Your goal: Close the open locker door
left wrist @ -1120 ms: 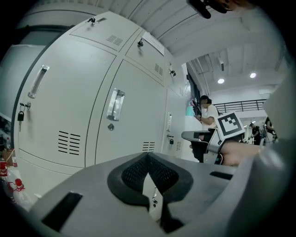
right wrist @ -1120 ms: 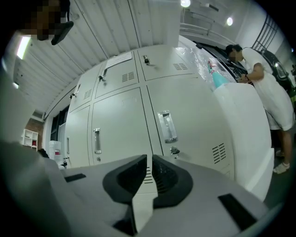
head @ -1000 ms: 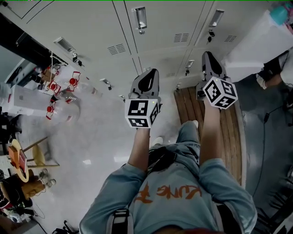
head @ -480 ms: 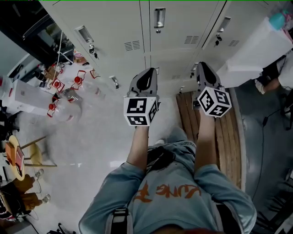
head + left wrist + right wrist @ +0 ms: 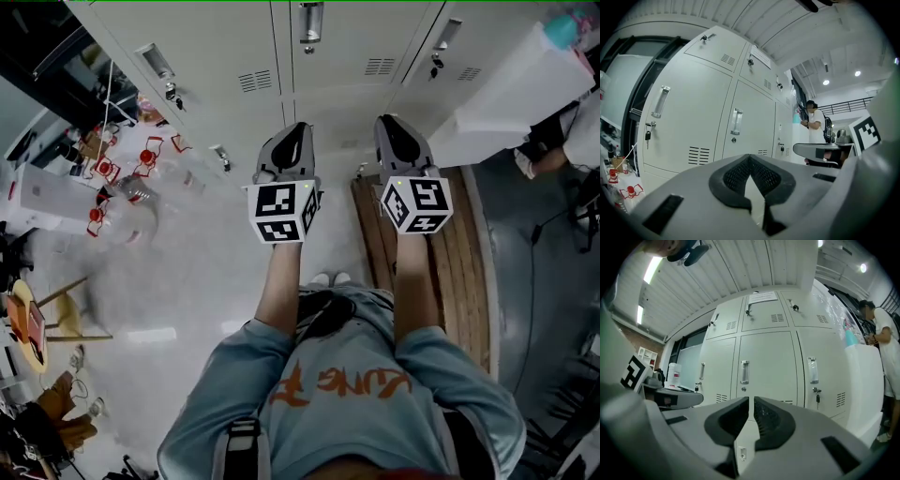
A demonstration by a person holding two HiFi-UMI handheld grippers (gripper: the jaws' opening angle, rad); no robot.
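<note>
Head view: left tongs [image 5: 296, 128] and right tongs [image 5: 390, 122], two pairs, both closed, facing lockers [image 5: 234, 47].

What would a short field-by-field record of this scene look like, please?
lockers: pale bank, doors ahead shut, keys in some locks
open door: white panel swung out at the right, touched by neither gripper
left gripper: jaws together, empty
right gripper: jaws all but together, empty
bench: wooden slats below the right gripper
bystander: person standing beyond the open door
</note>
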